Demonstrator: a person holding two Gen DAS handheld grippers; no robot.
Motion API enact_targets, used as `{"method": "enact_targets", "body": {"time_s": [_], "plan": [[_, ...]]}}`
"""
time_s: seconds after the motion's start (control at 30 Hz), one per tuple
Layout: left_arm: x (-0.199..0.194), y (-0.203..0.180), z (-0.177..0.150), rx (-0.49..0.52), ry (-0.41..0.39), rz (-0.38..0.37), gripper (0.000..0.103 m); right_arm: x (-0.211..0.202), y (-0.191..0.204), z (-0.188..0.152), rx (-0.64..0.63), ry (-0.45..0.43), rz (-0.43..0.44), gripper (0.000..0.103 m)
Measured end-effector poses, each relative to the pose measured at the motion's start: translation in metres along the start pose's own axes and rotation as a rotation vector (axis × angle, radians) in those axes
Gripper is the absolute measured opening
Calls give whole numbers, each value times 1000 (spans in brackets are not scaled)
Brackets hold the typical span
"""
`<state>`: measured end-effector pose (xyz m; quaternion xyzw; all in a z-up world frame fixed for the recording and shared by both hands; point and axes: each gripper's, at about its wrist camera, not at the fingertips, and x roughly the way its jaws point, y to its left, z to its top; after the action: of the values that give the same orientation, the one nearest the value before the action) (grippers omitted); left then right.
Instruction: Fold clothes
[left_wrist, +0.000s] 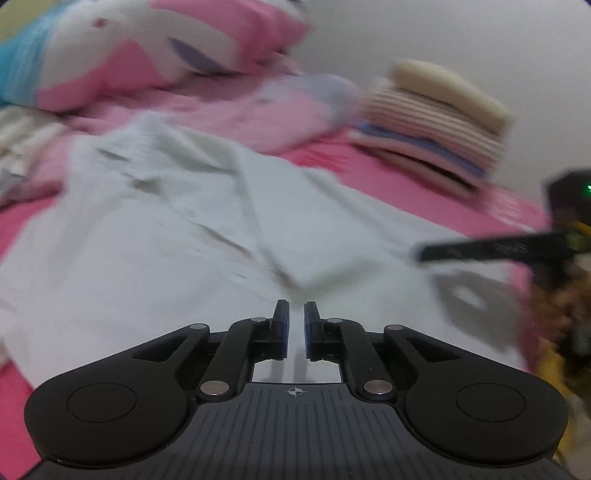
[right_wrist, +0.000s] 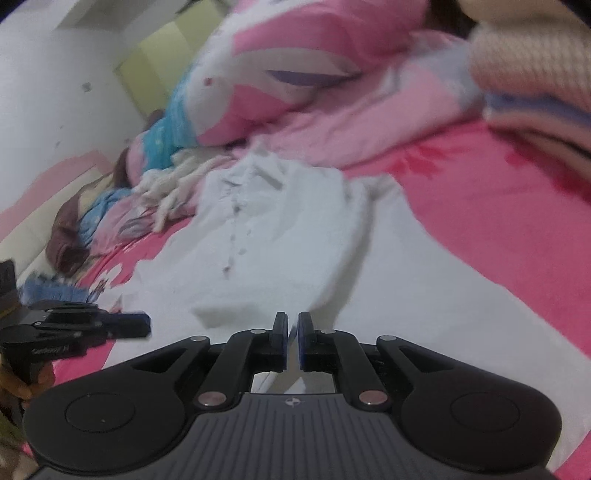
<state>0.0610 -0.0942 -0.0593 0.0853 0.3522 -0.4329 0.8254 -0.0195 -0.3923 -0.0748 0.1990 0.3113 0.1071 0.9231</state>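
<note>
A white button-up shirt (left_wrist: 177, 221) lies spread on the pink bed, partly folded, with one sleeve laid across its body. It also shows in the right wrist view (right_wrist: 280, 236). My left gripper (left_wrist: 296, 314) hovers over the shirt's near hem, its jaws nearly together with a thin gap and nothing between them. My right gripper (right_wrist: 292, 325) is over the shirt's lower edge, jaws nearly closed and empty. The right gripper shows as a dark shape at the right of the left wrist view (left_wrist: 480, 251); the left gripper shows at the left of the right wrist view (right_wrist: 92, 325).
A stack of folded clothes (left_wrist: 436, 122) sits at the far right of the bed (left_wrist: 399, 177). A pink and white duvet (left_wrist: 147, 51) and pillows lie along the back. A knitted cream garment (right_wrist: 173, 184) and other clothes (right_wrist: 92, 221) lie at the left.
</note>
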Motion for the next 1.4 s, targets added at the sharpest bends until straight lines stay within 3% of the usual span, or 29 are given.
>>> {"method": "enact_targets", "body": {"time_s": [0.1, 0.23, 0.37, 0.57, 0.7, 0.8, 0.97, 1.4], "plan": [[3, -23, -14, 93, 70, -42, 8, -3, 19, -5, -89, 9, 4, 6], [17, -40, -38, 171, 170, -25, 8, 4, 30, -13, -149, 43, -27, 6], [15, -41, -45, 148, 164, -19, 8, 19, 31, -22, -169, 119, -54, 6], [11, -39, -53, 109, 150, -23, 8, 24, 43, -1, -171, 76, -14, 6], [10, -36, -56, 88, 138, -30, 8, 59, 38, 12, -82, 135, 30, 6], [10, -34, -57, 78, 132, -39, 8, 86, 35, 10, -57, 186, 13, 5], [9, -30, -59, 67, 125, -57, 8, 78, 40, 22, -39, 153, 20, 6], [5, -27, -64, 10, 113, -65, 11, 102, 41, 25, 0, 172, 47, 6]]}}
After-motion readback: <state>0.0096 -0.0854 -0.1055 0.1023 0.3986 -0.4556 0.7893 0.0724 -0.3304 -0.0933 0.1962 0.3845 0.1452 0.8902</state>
